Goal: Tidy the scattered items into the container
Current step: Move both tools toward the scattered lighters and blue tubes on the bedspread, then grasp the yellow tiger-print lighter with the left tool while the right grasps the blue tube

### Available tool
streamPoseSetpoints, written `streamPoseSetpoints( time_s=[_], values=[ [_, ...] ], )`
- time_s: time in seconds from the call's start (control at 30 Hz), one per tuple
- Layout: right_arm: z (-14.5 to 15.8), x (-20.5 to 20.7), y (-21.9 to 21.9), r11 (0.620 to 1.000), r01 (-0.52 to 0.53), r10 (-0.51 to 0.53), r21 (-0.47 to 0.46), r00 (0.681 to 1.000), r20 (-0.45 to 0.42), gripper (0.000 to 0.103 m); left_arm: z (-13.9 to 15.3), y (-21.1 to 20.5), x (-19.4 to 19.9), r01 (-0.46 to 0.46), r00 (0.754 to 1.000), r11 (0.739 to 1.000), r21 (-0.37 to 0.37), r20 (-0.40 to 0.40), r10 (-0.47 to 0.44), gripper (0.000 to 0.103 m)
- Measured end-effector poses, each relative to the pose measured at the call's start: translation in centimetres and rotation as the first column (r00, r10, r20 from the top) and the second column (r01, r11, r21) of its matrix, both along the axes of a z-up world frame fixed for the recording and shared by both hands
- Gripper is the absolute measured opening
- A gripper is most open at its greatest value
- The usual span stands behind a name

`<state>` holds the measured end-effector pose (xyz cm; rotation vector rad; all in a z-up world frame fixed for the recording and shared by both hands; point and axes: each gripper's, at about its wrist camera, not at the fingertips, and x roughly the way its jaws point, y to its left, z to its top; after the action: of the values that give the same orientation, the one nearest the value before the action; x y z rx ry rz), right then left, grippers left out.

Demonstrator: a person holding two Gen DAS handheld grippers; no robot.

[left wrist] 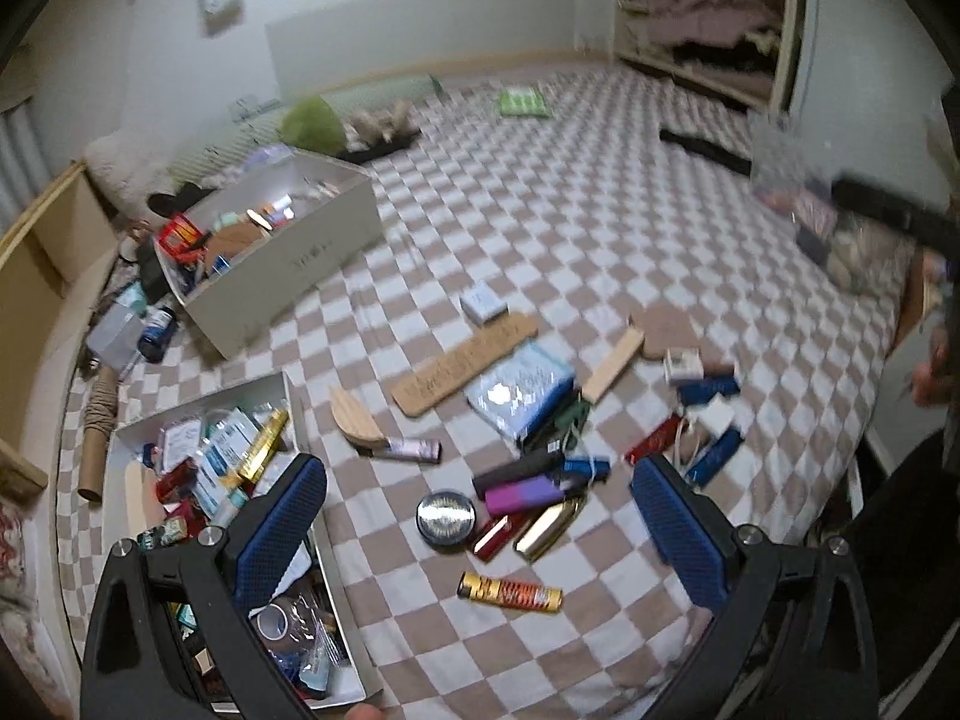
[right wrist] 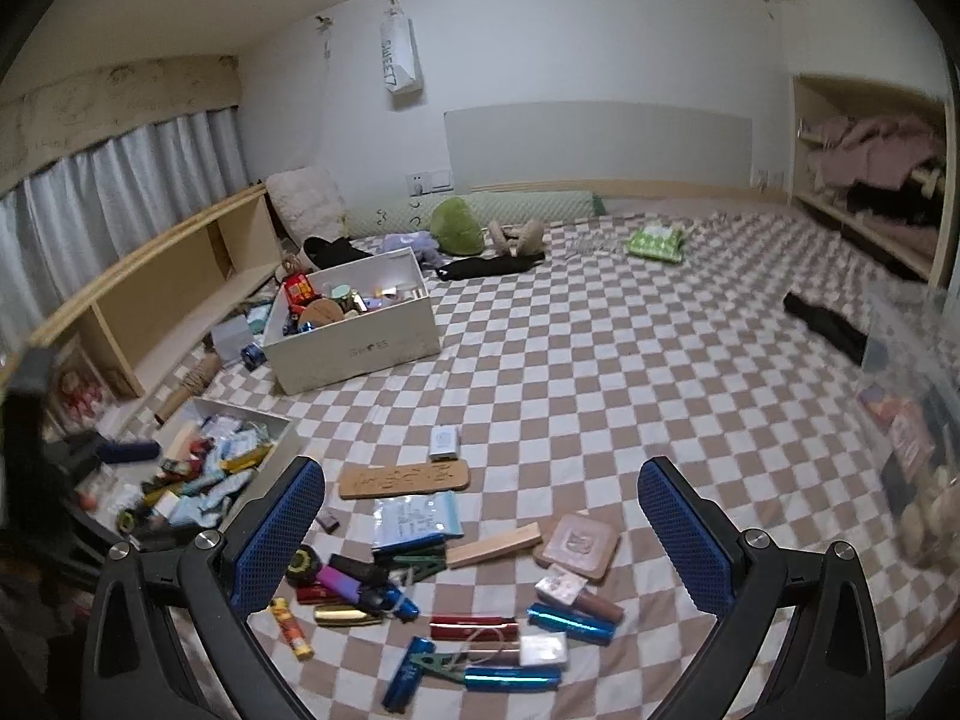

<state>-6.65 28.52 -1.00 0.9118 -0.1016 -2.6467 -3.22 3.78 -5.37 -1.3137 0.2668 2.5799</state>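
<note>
Quickly: my left hand-held gripper (left wrist: 479, 521) and right hand-held gripper (right wrist: 480, 516) both released, empty; bunched tubes (left wrist: 528, 498) risk double grabs, missing the near tray (left wrist: 198, 414).

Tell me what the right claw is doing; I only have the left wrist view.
Observer: The right claw is open and holds nothing, above the checkered bedspread.
Operator: Name what lies nearest below it.
Observer: A dark red tube lies flat there, with a blue tube just to its right.
Operator: Report anything at the near edge that I would miss.
Observer: A green clip lies on the bedspread below the dark red tube.
</note>
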Motion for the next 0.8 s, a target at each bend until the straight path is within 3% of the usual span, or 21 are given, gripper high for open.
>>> streamPoseSetpoints(
  time_s=[0.3, 0.47, 0.8],
  values=[
    [-2.5, -1.8, -1.3, 0.995, -0.093, 0.089, 0.034, 0.990, 0.110, 0.103, -5.9, -0.4, -0.4, 0.066, 0.980, 0.997, -0.033, 0.190, -0.059, 0.103],
    [-5.8, -2.3, -1.7, 0.991, -0.100, 0.084, 0.091, 0.982, 0.169, 0.103, -8.4, -0.6, -0.5, 0.080, 0.966, 0.997, -0.023, 0.250, -0.072, 0.103],
    [-12.3, -2.7, -0.5, 0.994, -0.039, 0.003, 0.099, 0.943, 0.332, 0.103, -12.5, 0.2, 0.7, 0.148, 0.937, 0.988, -0.032, 0.324, -0.130, 0.103]
  ],
)
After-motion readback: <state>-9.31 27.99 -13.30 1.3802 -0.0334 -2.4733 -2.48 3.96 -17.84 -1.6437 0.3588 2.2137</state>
